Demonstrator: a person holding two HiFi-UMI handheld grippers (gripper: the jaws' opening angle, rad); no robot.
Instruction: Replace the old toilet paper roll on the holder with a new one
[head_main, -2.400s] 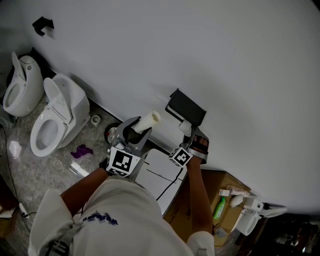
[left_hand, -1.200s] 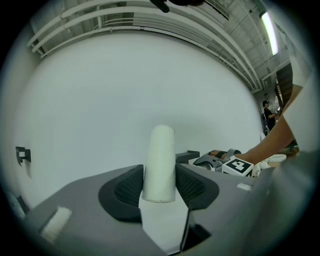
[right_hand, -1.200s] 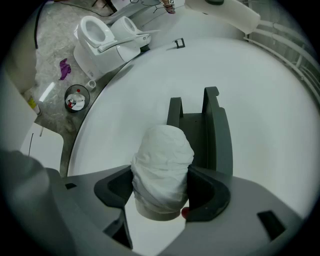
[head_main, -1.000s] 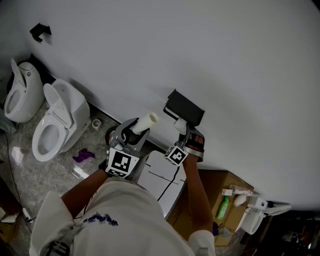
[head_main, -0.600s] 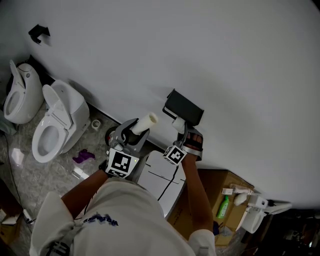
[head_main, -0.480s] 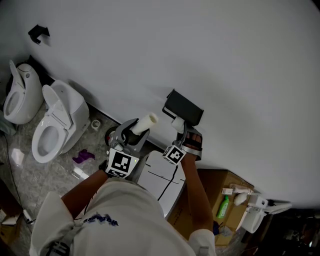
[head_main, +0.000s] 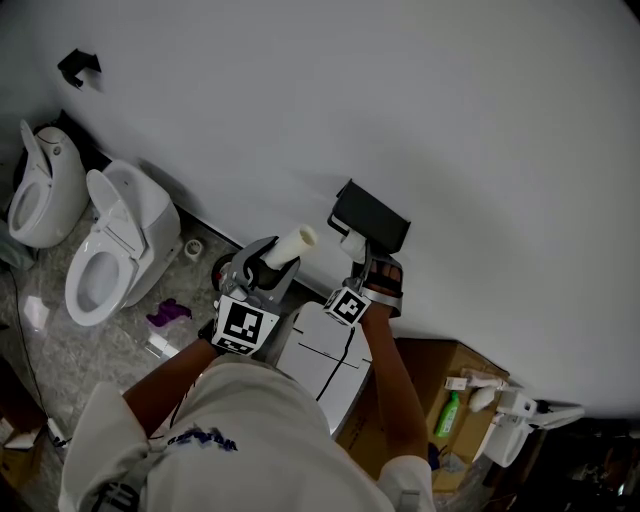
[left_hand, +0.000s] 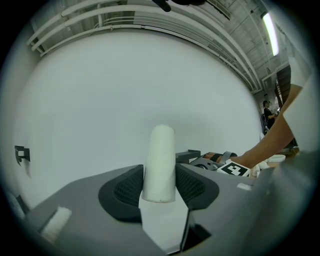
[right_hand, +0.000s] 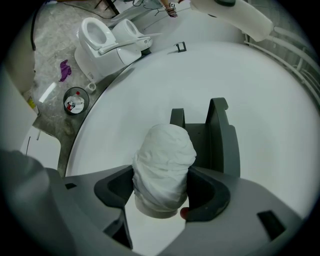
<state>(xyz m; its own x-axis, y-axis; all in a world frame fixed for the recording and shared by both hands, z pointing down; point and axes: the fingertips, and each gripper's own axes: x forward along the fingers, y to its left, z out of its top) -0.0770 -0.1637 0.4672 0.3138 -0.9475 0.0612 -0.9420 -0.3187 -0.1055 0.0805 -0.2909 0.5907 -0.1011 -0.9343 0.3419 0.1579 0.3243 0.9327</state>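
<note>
In the head view my left gripper (head_main: 266, 264) is shut on a thin white cardboard tube (head_main: 295, 243) that sticks up toward the wall. The left gripper view shows that tube (left_hand: 160, 162) upright, pinched between both pads of the left gripper (left_hand: 159, 189). My right gripper (right_hand: 161, 194) is shut on a fuller white toilet paper roll (right_hand: 164, 167). That roll (head_main: 354, 246) sits just below the black wall holder (head_main: 372, 217). In the right gripper view the holder (right_hand: 220, 142) stands directly behind the roll, and I cannot tell whether they touch. The right gripper (head_main: 360, 266) is to the right of the left one.
Two white toilets (head_main: 115, 245) (head_main: 38, 178) stand at the left along the wall. A small round bin (right_hand: 76, 101) sits on the floor by the wall. A white cabinet (head_main: 322, 352) is below my hands, with a cardboard box of bottles (head_main: 445, 400) to its right.
The right gripper with the roll has edged slightly up toward the holder. The left gripper and its tube have stayed put.
</note>
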